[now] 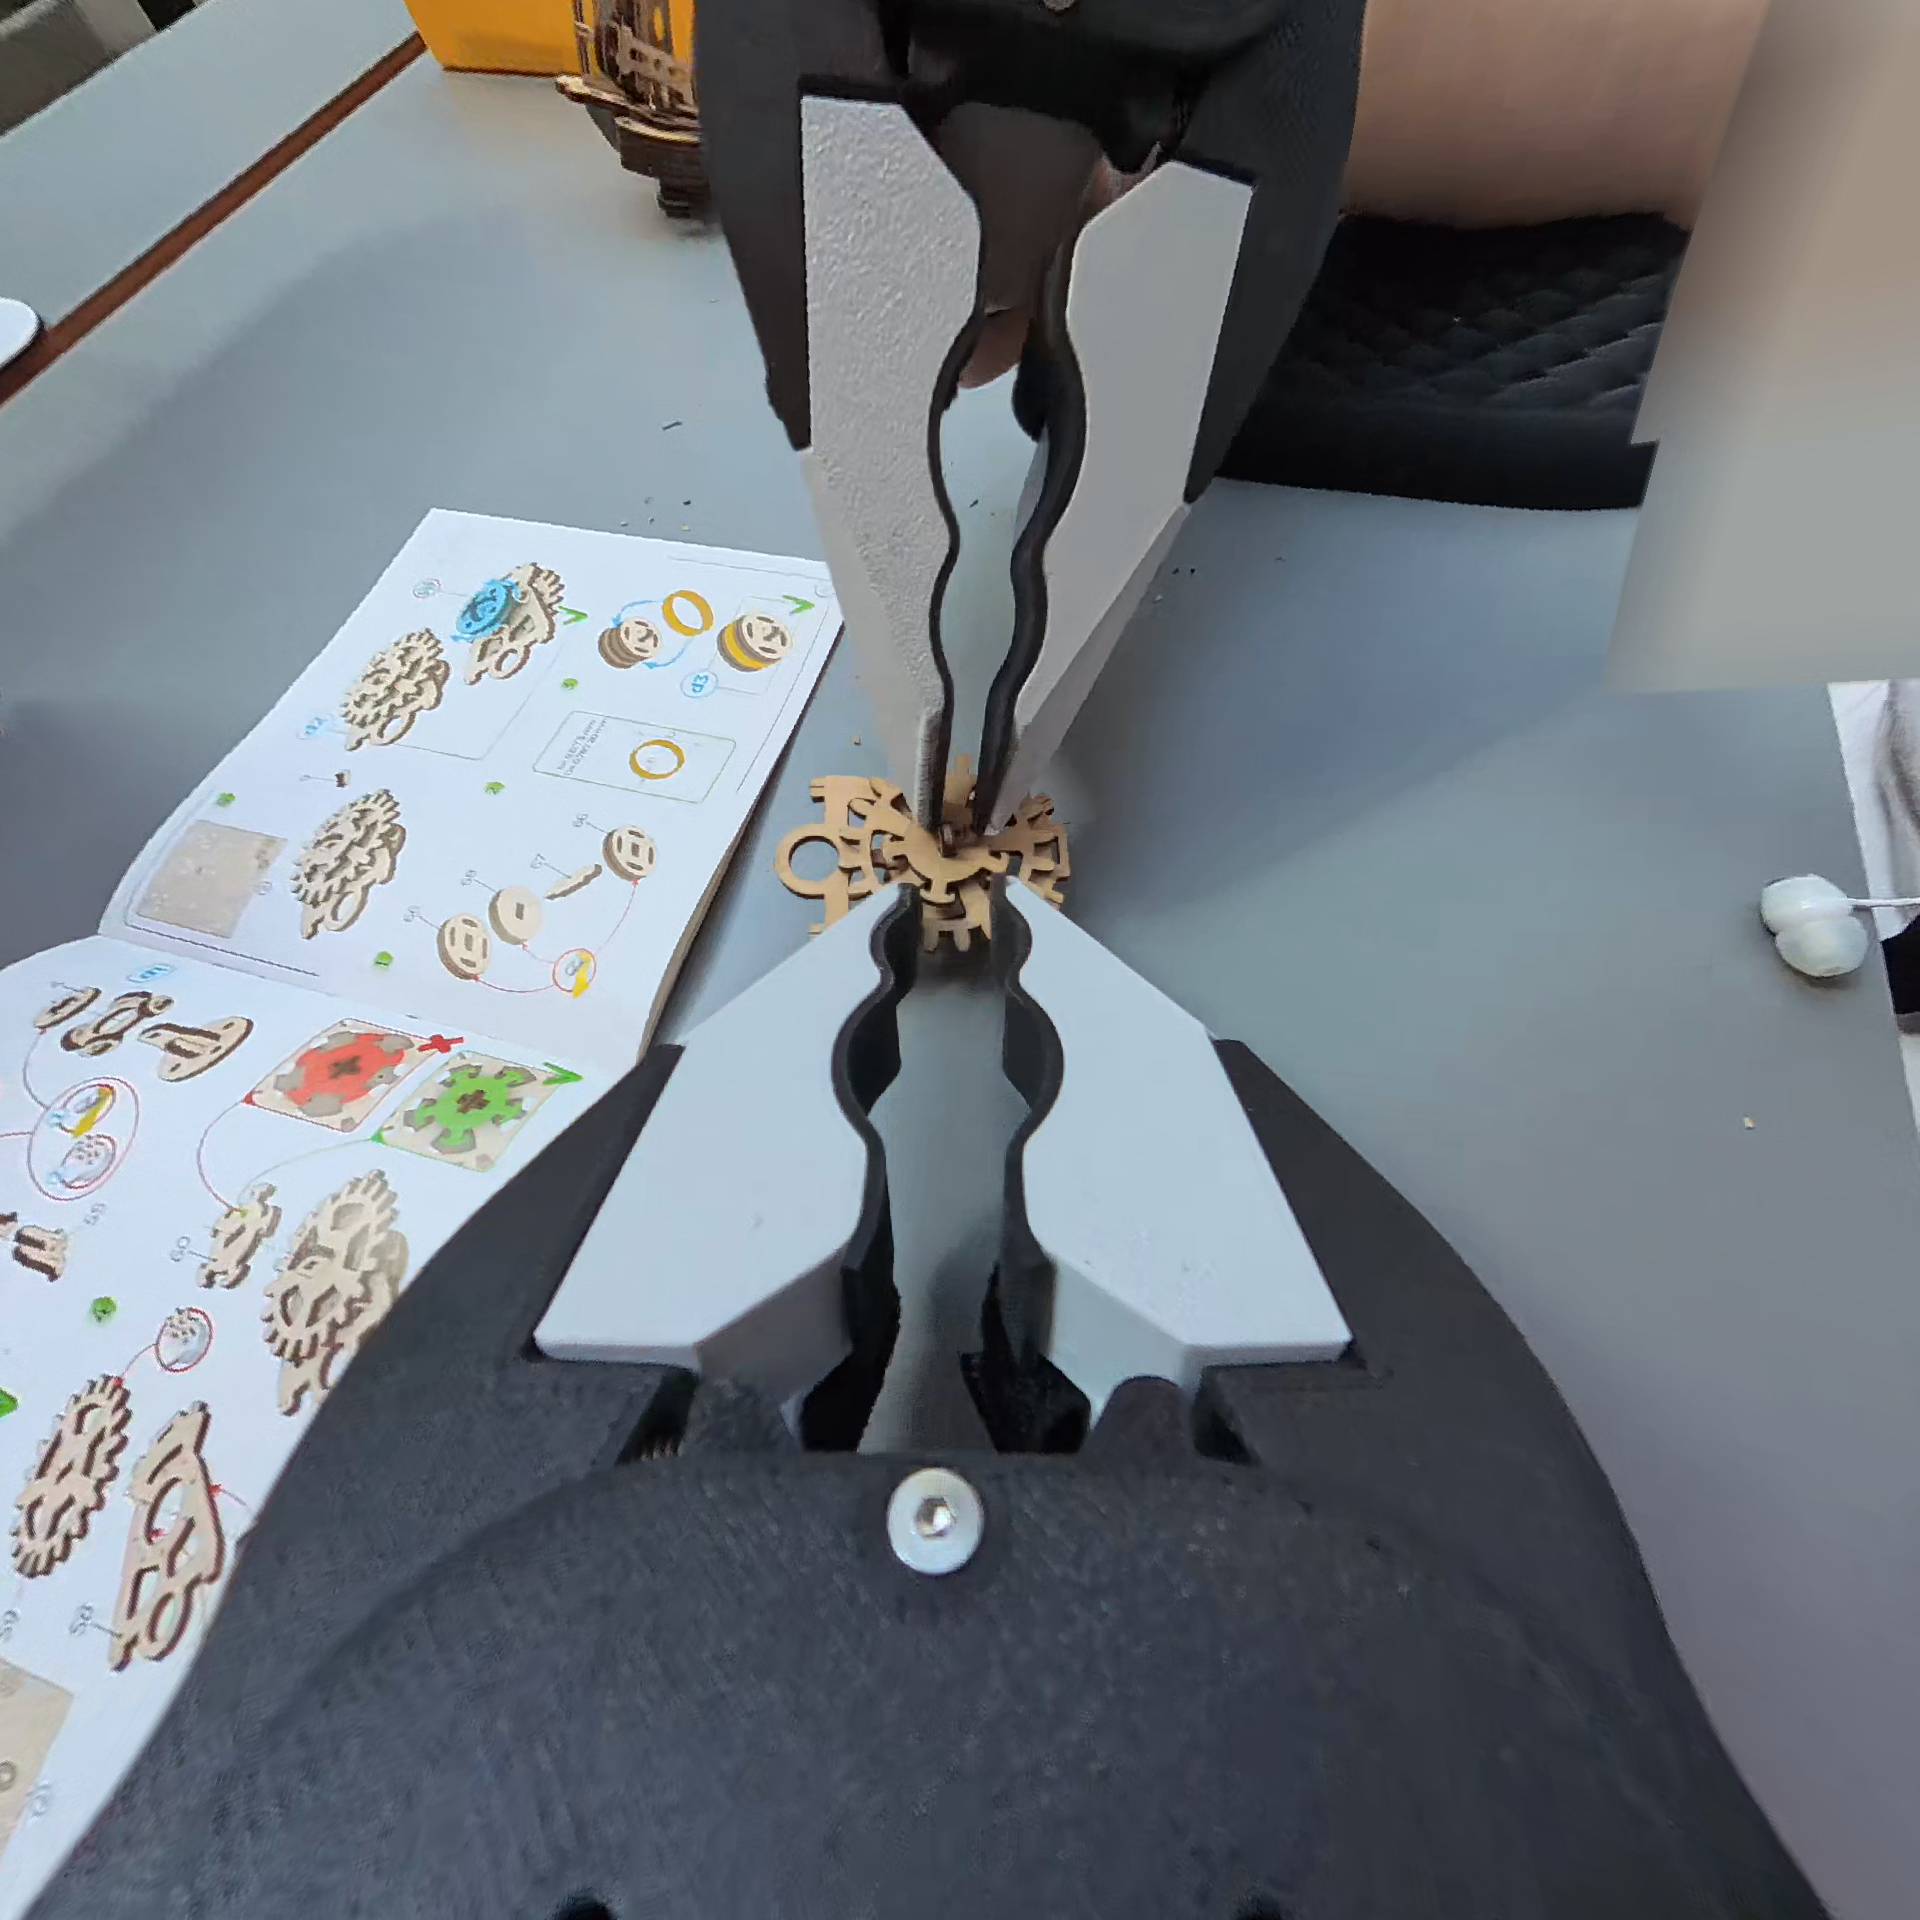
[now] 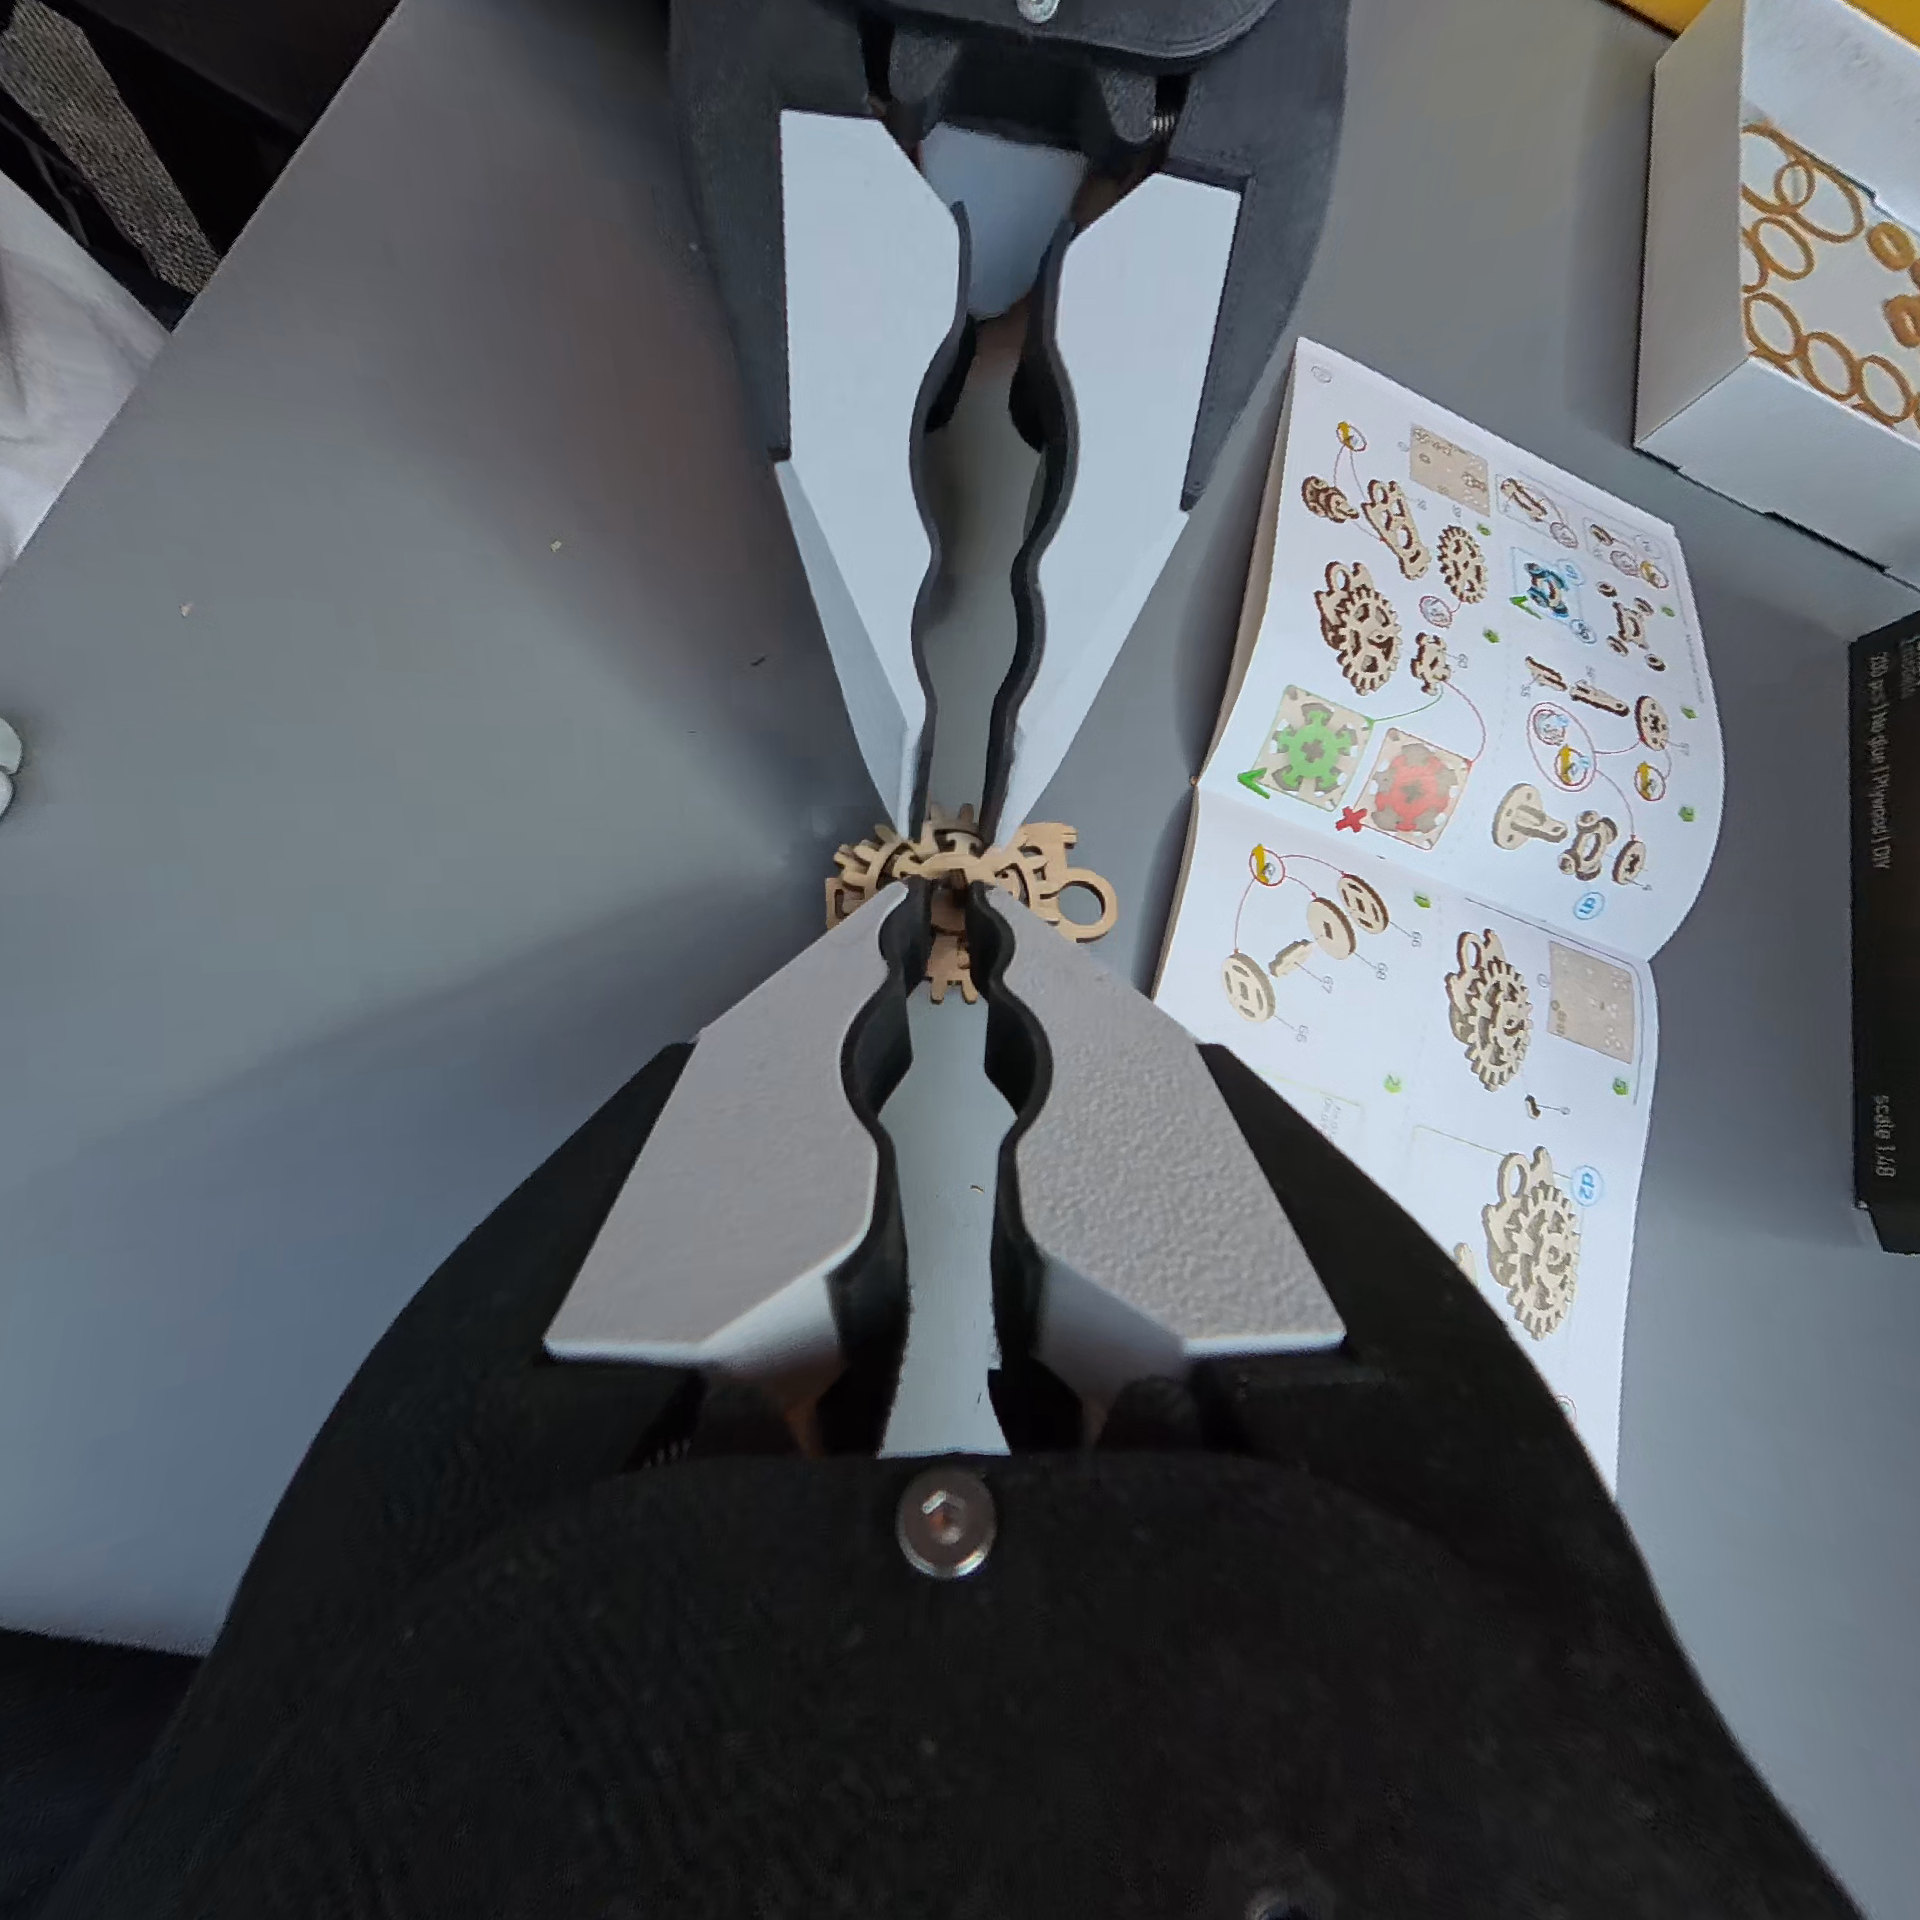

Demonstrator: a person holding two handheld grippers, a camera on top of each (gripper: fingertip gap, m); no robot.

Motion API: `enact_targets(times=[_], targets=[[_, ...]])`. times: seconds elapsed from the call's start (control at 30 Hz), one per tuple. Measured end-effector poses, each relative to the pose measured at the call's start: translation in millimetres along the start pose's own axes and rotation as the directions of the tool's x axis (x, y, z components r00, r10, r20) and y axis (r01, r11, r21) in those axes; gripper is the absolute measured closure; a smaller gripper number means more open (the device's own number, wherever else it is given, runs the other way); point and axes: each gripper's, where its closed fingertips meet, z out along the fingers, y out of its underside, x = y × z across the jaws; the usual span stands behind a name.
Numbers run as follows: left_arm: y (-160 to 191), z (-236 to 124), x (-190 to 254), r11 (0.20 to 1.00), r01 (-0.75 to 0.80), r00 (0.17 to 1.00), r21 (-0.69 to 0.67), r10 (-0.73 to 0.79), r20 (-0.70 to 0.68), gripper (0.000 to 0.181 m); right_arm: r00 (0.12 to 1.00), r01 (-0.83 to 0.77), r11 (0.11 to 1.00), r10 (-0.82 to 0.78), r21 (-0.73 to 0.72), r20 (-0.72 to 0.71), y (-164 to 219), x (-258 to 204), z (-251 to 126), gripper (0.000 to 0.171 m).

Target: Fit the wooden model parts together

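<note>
A small wooden gear assembly [image 1: 852, 844] with a ring loop at one end is held just above the grey table [image 1: 1351, 935], between the two grippers, which face each other. My left gripper [image 1: 951, 914] is shut on a small gear stack on its near side. My right gripper [image 1: 961, 805] comes from the far side, its tips pinched on the assembly's centre. In the right wrist view the assembly [image 2: 1049, 871] sits between my right gripper [image 2: 943, 916] below and the left gripper [image 2: 951, 816] above. The centre of the assembly is hidden by the fingertips.
An open instruction booklet [image 1: 416, 831] lies on the table beside the grippers, and also shows in the right wrist view [image 2: 1455, 831]. White earbuds [image 1: 1813, 925] lie near the table edge. A wooden model [image 1: 634, 94], a white box [image 2: 1787, 260] and a black box [image 2: 1886, 935] stand farther off.
</note>
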Motion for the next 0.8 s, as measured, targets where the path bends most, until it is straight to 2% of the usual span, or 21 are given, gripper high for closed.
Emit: enact_targets(times=[0.03, 0.1, 0.37, 0.53, 0.8], targets=[[1, -1, 1, 0.999, 0.032, 0.999, -0.005, -0.032, -0.030, 0.169, 1.000, -0.006, 1.000, 0.006, 0.006, 0.001, 1, 0, -1, 0.165], [2, -2, 1, 0.997, 0.081, 0.995, -0.012, -0.082, -0.061, 0.168, 1.000, -0.012, 1.000, 0.012, 0.023, -0.001, 1, 1, -1, 0.165], [6, -6, -20, 0.957, 0.288, 0.954, -0.006, -0.288, -0.089, 0.144, 0.999, 0.052, 0.994, -0.051, 0.100, -0.007, 1, -1, -2, 0.165], [5, -6, -23, 0.892, 0.452, 0.874, -0.017, -0.446, -0.192, 0.149, 0.995, 0.100, 0.986, -0.101, 0.133, -0.005, 0, -3, -2, 0.165], [2, -1, -26, 0.873, 0.486, 0.853, -0.026, -0.481, -0.203, 0.150, 0.966, 0.257, 0.947, -0.258, 0.192, -0.021, 0, -8, -2, 0.165]])
